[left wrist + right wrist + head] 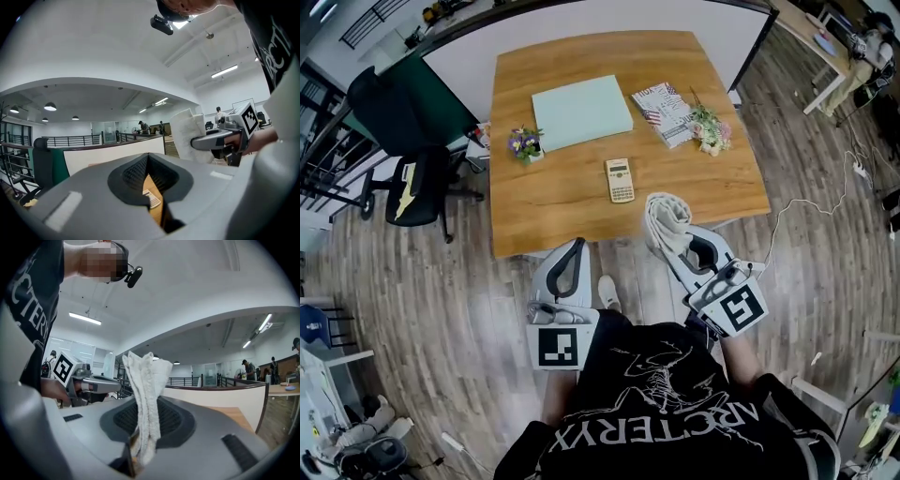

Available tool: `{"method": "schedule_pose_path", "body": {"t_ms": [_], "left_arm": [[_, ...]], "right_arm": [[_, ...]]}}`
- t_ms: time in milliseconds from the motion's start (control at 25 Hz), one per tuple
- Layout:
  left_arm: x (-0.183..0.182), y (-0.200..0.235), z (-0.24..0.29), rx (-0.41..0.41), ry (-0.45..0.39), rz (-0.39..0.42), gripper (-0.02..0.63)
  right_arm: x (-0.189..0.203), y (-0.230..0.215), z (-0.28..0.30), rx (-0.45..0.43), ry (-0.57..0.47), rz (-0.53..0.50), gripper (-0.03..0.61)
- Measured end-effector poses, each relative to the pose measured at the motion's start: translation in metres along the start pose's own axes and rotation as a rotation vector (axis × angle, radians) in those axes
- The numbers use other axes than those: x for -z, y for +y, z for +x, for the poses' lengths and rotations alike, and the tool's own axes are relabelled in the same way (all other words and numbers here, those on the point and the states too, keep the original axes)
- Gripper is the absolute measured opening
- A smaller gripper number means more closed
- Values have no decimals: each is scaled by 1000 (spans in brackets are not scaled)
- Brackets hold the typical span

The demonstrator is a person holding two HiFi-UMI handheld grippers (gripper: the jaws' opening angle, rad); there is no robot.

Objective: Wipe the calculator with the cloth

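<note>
The cream calculator [620, 180] lies flat near the middle of the wooden table [544, 206], and a sliver of it [151, 198] shows through the slit of my left jaws. My right gripper [673, 242] hovers off the table's near edge, shut on a white cloth [664, 217] that stands up in a bunch [146, 394] from the jaws. My left gripper [574, 247] is below the near edge too, shut and holding nothing. Both grippers are short of the calculator. The left gripper view also catches the cloth [187, 136] at the right.
A pale green mat [581, 111] lies at the back of the table. Right of it are a printed booklet [664, 112] and a spray of flowers [711, 131]; a small potted plant [525, 143] stands at the left. A black office chair [412, 183] is left of the table.
</note>
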State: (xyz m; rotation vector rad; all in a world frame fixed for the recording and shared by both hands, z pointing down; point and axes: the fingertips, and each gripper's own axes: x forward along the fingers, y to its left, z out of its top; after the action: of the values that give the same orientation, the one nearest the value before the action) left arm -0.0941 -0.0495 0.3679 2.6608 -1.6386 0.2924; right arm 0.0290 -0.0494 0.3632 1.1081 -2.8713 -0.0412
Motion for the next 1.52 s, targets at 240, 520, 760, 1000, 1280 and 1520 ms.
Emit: {"method": "schedule_pose_path", "body": {"t_ms": [240,520,760,1000,1280,1520], "left_arm": [[-1,61,32,35,-4,-7,9],[-2,78,65,90,3,9,9],[-6,62,84,93,24,13,9],[-14,39,99,76,17,35,9],[-20,27,107,31,5,8,9],[-19,31,109,-11,11,7,9]], "right_arm": [[-6,-15,65,34,16,-8,89],[-3,-37,90,84,23,20,91],[-3,-55,86,78,2,33,91],[-3,-72,82,42,25,-73,91],[0,-77,86,-7,75,-186,90],[1,-86,96,-39,77,-209,90]]}}
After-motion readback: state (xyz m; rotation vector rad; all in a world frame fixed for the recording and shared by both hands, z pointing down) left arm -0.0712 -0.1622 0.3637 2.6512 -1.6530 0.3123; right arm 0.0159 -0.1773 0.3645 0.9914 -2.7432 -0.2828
